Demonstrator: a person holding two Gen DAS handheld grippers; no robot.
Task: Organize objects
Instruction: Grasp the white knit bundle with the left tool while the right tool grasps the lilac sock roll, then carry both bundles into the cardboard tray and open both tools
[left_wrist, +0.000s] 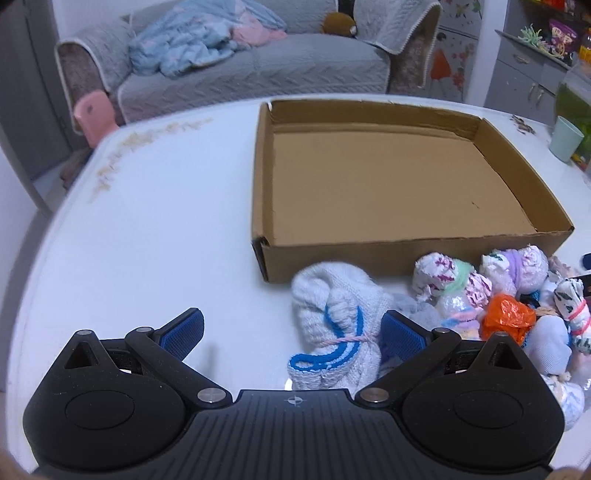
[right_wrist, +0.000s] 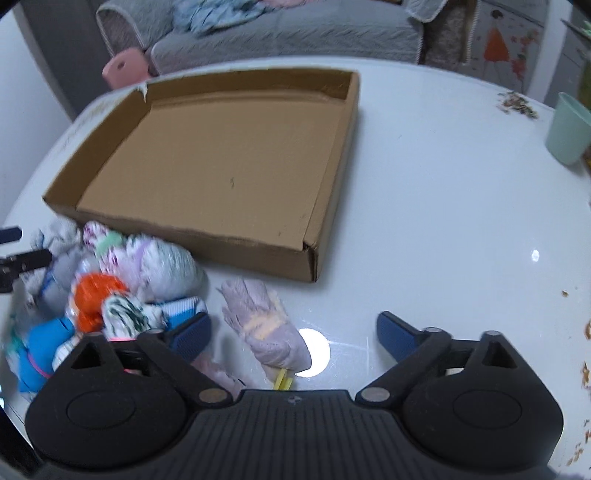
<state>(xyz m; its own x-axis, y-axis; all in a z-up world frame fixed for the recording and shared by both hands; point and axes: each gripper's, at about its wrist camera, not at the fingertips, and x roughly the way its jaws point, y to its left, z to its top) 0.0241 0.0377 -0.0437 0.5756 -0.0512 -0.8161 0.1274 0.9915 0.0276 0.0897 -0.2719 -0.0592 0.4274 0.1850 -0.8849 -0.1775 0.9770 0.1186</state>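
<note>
Both cameras sit low behind their own fingers, tilted steeply down at the white table (left_wrist: 147, 229) from close by. The left view faces the box (left_wrist: 388, 177) from its near-left corner; the right from its near-right (somewhat blurred at the left edge). Both share the box, the bundle pile (right_wrist: 122, 288) and the sofa (left_wrist: 240, 70).

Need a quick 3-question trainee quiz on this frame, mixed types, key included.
1. True or false: the brown cardboard tray already holds rolled socks.
2. Which bundle lies between the left tongs? A) white knitted sock bundle with blue stripes B) orange plastic bag C) mint green cup
3. Fill in: the lilac sock roll with a yellow tie lies between the open ____ tongs.

Key: 1 false; 2 A; 3 right.
</note>
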